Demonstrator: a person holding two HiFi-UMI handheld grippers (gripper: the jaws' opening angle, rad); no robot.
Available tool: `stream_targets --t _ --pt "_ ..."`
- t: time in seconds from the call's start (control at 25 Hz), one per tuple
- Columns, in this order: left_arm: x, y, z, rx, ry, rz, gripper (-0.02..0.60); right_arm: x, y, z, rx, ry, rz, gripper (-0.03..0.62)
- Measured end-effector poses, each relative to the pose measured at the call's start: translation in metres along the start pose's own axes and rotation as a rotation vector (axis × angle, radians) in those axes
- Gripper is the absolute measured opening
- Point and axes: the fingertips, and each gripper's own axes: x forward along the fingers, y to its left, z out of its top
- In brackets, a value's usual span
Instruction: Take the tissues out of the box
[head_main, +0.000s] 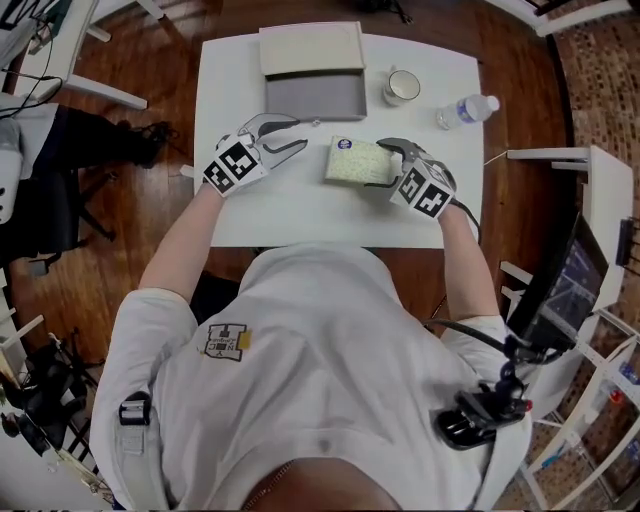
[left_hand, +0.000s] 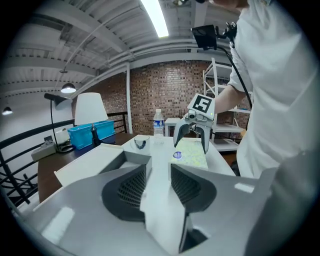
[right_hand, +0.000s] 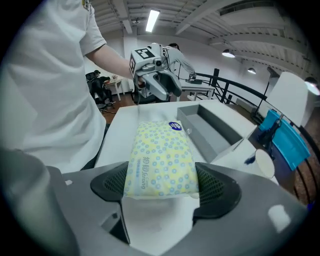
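Tissues (head_main: 356, 161) in a yellow pack with blue dots lie flat on the white table (head_main: 290, 215), outside the box (head_main: 315, 97), near the table's middle in the head view. Your right gripper (head_main: 385, 165) comes in from the pack's 3 o'clock end and is clamped on it. In the right gripper view both pads sit against the long sides of the pack's near end, which fills the gap between the widely spread jaws. The pack's far end, with its round blue sticker, points toward 9 o'clock.

Your left gripper (head_main: 298, 135) sits at about 9 o'clock from the pack, close but apart from it. Its jaws are spread and hold nothing — in the left gripper view only bare tabletop shows between the pads, with the pack and the other gripper further along its line of sight.

From the pack, the box stands at about 11 o'clock — a grey open tray, its pale lid (head_main: 310, 48) lying just beyond at the table's far edge. A white cup (head_main: 402, 86) stands at 1 o'clock from the pack, and a clear water bottle (head_main: 465, 110) lies on its side at 2 o'clock, near the table's right edge.
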Motion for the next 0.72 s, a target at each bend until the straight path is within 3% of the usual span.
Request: stream_targets --t 0.24,0.72 --pt "-0.002 -0.031 -0.007 0.001 0.020 -0.029 0.130 0.016 0.044 -0.033 0.023 0.030 0.024 0.397" --pt "-0.003 -0.065 -0.030 -0.005 0.062 -0.087 0.130 0.029 0.050 -0.030 0.024 -0.032 0.005 0.419"
